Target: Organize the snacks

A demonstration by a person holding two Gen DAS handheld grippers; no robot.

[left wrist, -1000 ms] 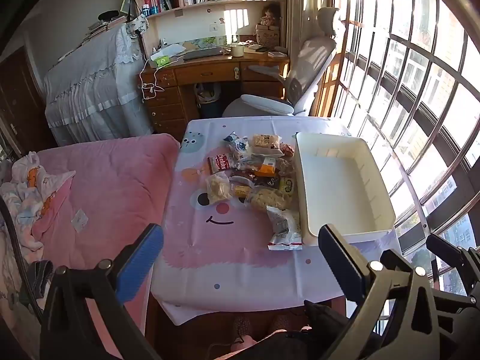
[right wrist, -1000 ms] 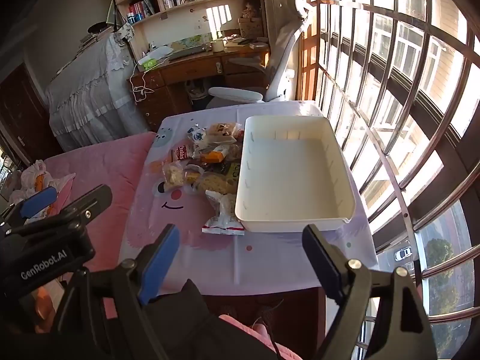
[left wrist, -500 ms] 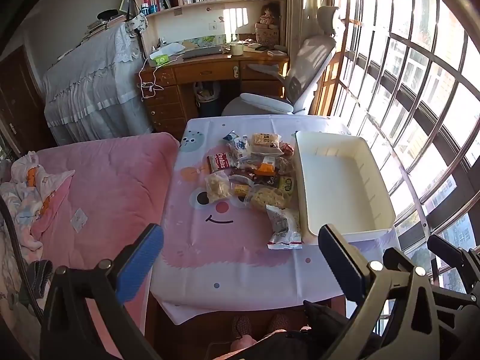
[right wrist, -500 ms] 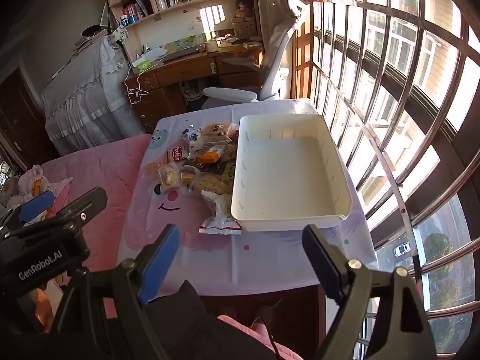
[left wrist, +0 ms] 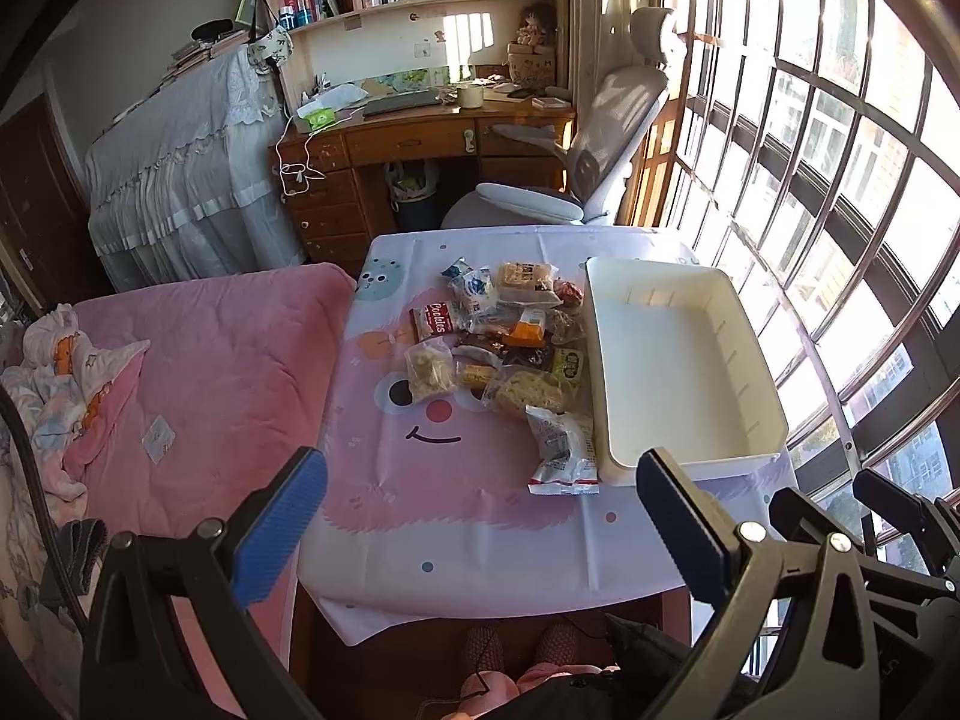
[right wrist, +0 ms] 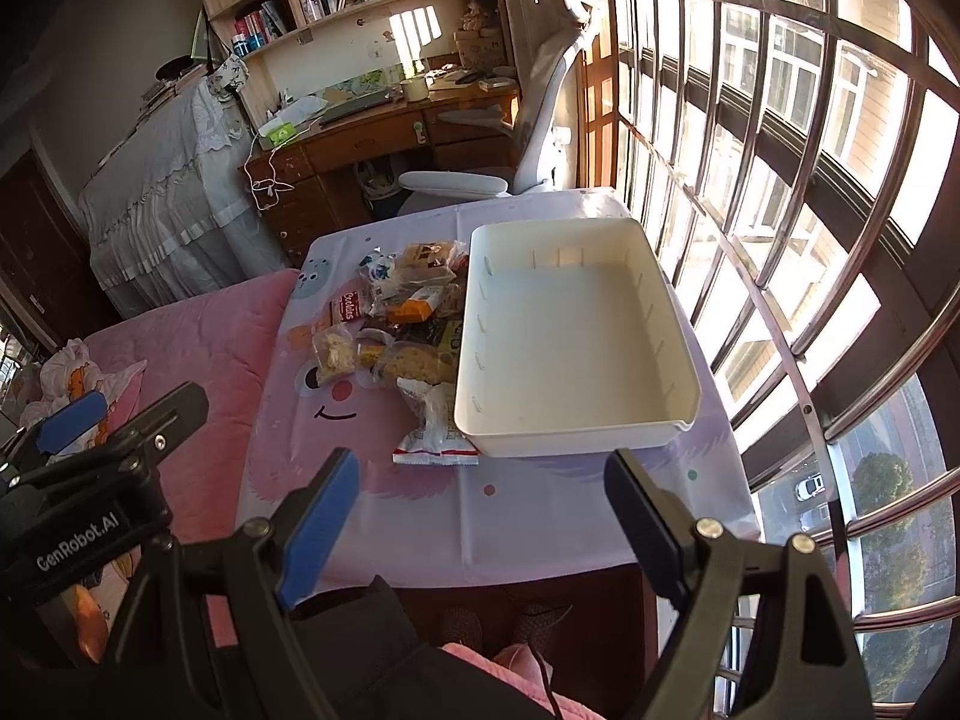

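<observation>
Several wrapped snacks [left wrist: 504, 348] [right wrist: 402, 324] lie heaped on a small table covered by a pink and lilac cartoon cloth [left wrist: 432, 498]. To their right stands an empty white bin [left wrist: 678, 360] [right wrist: 570, 336]. A white packet with a red edge [left wrist: 561, 444] [right wrist: 435, 429] lies nearest me, against the bin's front left corner. My left gripper [left wrist: 474, 516] hovers open, well short of the table's near edge, holding nothing. My right gripper [right wrist: 480, 516] is also open and bare, back from the table. The left gripper's body shows at the lower left of the right wrist view.
A pink bed [left wrist: 204, 372] adjoins the table on the left. Barred windows [left wrist: 840, 180] run along the right. Behind the table stand a grey office chair [left wrist: 576, 180] and a wooden desk [left wrist: 420, 138] under bookshelves. A person's feet [left wrist: 516, 648] show below the table.
The right wrist view has shifted slightly, so the table and bin sit a little further left and lower. The left view is unchanged. Both grippers stay open.
</observation>
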